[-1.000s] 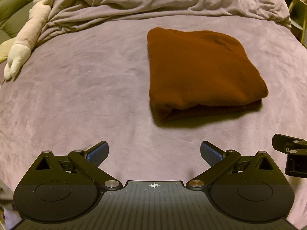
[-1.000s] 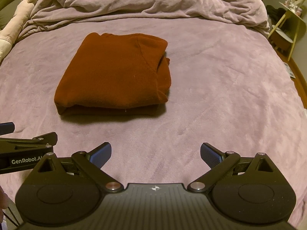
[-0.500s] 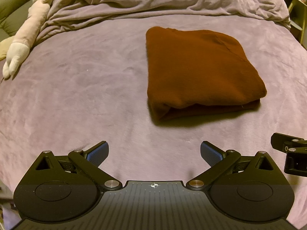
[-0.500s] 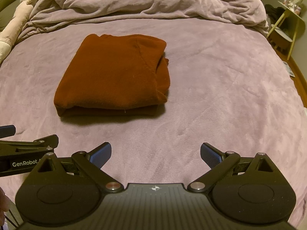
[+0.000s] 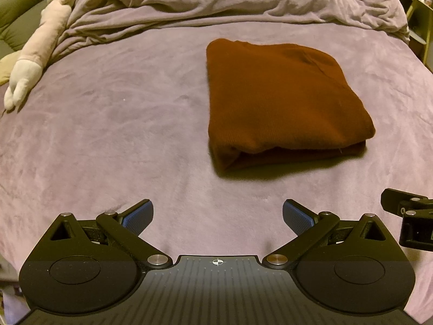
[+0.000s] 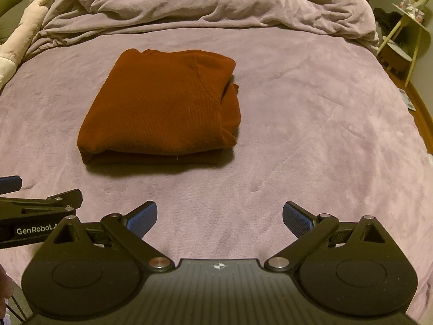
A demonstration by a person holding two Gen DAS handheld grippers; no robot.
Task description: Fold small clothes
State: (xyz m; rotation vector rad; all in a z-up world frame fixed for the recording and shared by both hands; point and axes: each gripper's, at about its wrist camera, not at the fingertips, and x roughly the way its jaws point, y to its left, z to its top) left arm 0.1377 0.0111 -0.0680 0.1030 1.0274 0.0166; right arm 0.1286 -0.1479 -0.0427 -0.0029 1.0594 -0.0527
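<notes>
A rust-brown garment (image 5: 281,103) lies folded into a compact rectangle on the purple bed cover, right of centre in the left wrist view and left of centre in the right wrist view (image 6: 162,111). My left gripper (image 5: 217,215) is open and empty, held above the bed well in front of the garment's near edge. My right gripper (image 6: 219,216) is also open and empty, beside the left one. Part of the right gripper's body (image 5: 408,216) shows at the right edge of the left view, and the left gripper's body (image 6: 32,214) at the left edge of the right view.
A crumpled purple duvet (image 5: 230,2) lies across the back of the bed. A pale plush toy (image 5: 40,43) lies at the far left. A small side table (image 6: 406,27) stands right of the bed. The bed cover (image 6: 311,124) spreads around the garment.
Both grippers have drawn back slightly and stayed open; the folded garment has not moved.
</notes>
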